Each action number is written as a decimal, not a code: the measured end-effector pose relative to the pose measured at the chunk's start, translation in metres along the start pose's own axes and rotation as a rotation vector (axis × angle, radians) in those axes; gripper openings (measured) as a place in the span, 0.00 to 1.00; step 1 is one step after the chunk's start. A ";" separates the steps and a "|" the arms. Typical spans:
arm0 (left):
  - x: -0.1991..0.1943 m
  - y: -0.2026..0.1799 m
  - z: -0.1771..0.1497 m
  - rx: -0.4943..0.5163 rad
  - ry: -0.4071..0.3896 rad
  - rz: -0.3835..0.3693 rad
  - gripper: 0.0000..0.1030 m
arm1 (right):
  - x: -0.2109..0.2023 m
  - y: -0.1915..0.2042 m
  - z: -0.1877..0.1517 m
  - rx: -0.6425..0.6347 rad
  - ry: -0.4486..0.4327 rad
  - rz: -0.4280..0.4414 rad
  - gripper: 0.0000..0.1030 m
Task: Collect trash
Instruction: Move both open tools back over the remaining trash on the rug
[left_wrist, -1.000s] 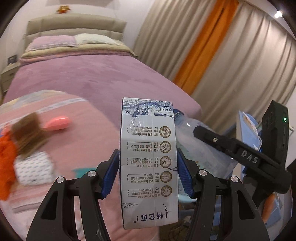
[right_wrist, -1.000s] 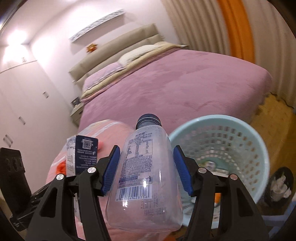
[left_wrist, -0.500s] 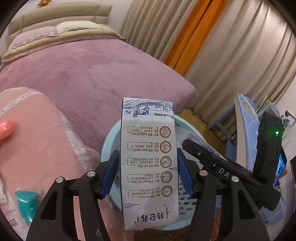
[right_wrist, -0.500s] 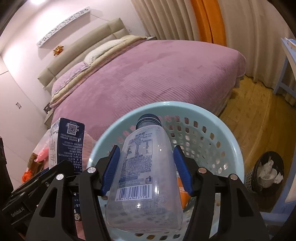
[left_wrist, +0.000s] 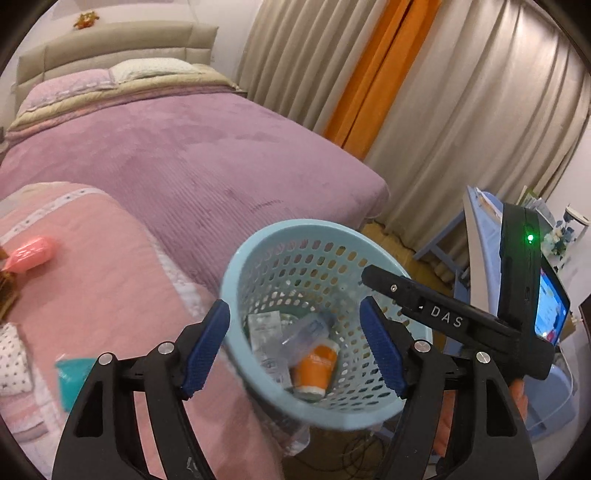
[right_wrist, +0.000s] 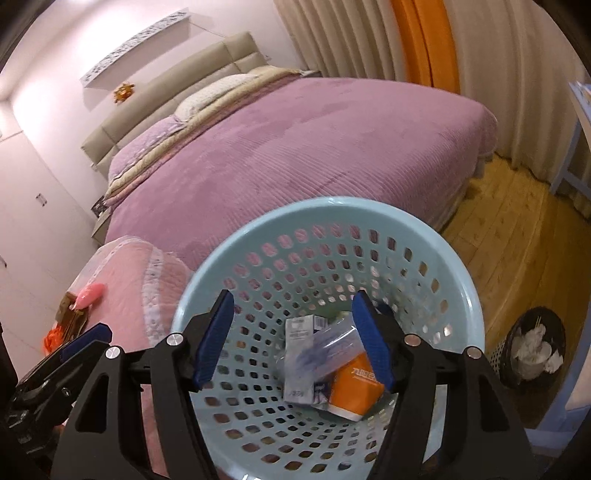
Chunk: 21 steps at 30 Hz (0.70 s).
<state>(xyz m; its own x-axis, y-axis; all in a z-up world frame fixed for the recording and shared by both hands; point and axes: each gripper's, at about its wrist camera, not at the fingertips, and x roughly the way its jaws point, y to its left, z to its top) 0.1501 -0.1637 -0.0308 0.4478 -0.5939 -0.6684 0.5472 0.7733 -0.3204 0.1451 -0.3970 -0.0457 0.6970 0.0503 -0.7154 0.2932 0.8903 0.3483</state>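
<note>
1. Spotting more trash: pink wrapper (left_wrist: 31, 253) lies on the bed left of the basket (left_wrist: 236, 266).
2. Left gripper (left_wrist: 295, 349) and right gripper (right_wrist: 293, 338): jaws just opened, empty, over the basket.
3. Carton (right_wrist: 299, 363) and bottle (right_wrist: 325, 349) lie inside; lift clear of the rim.

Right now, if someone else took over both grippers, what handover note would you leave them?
Left gripper: open, empty, jaws just opened.
Right gripper: open, empty, jaws just opened, above the basket.
Done: carton and clear bottle now lie in the basket beside an orange cup.
Left: pink item, teal scrap and other bits on the pink blanket.
</note>
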 end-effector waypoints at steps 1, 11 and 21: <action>-0.005 0.002 -0.002 -0.007 -0.008 0.001 0.69 | -0.004 0.008 -0.001 -0.025 -0.010 0.005 0.61; -0.083 0.035 -0.011 -0.042 -0.140 0.063 0.69 | -0.037 0.080 -0.012 -0.177 -0.072 0.111 0.61; -0.167 0.094 -0.027 -0.150 -0.279 0.158 0.69 | -0.043 0.150 -0.032 -0.308 -0.065 0.194 0.61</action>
<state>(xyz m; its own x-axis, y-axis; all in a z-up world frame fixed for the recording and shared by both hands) 0.1074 0.0139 0.0322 0.7061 -0.4859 -0.5151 0.3550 0.8723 -0.3363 0.1380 -0.2510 0.0184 0.7631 0.2114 -0.6107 -0.0521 0.9620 0.2679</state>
